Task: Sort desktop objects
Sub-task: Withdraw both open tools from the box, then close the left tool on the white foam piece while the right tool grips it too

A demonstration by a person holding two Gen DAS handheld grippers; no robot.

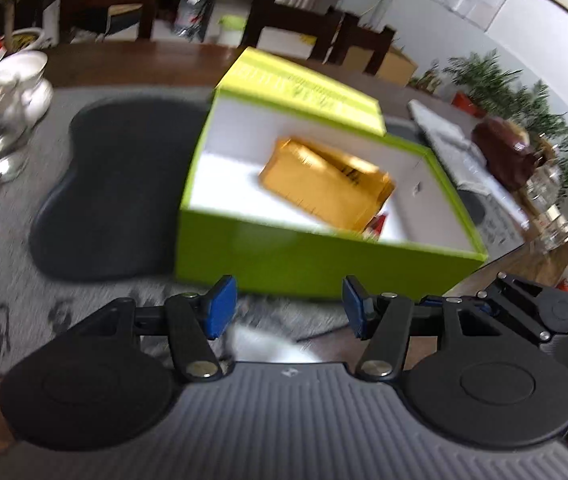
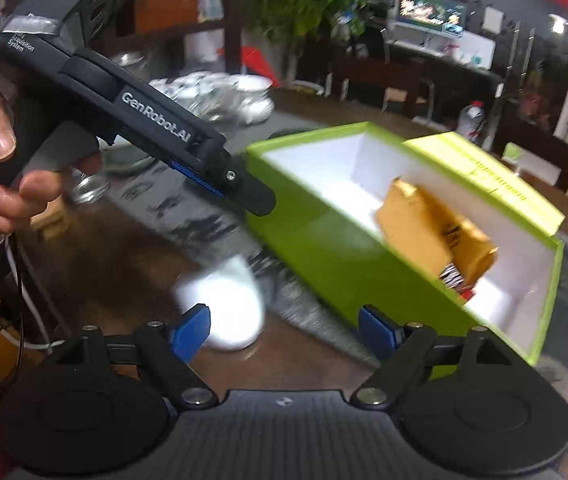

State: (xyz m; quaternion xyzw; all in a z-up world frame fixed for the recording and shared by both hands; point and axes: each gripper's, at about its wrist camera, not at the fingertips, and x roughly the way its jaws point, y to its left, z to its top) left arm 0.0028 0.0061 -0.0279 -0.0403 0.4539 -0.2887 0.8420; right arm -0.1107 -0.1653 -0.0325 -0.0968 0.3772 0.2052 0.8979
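Observation:
An open lime-green box (image 1: pixel 316 258) (image 2: pixel 336 264) with a white inside stands on the table, its lid (image 1: pixel 304 92) (image 2: pixel 484 176) leaning behind it. A gold foil packet (image 1: pixel 328 184) (image 2: pixel 432 232) lies inside, with a small red and dark item (image 1: pixel 378 224) (image 2: pixel 454 278) under its end. A white cup-like object (image 2: pixel 227 312), blurred, sits on the table just ahead of my right gripper (image 2: pixel 288 332). That gripper is open with nothing between its blue pads. My left gripper (image 1: pixel 288 306) is open too, hovering just short of the box's near wall.
A dark curved mat (image 1: pixel 119 184) lies left of the box on a grey cloth with black characters. White and glass teaware (image 1: pixel 7 92) (image 2: pixel 219 92) crowds the far left. A brown teapot (image 1: pixel 504 148) and glasses stand right. A person's hand (image 2: pixel 7 168) holds the left gripper's handle.

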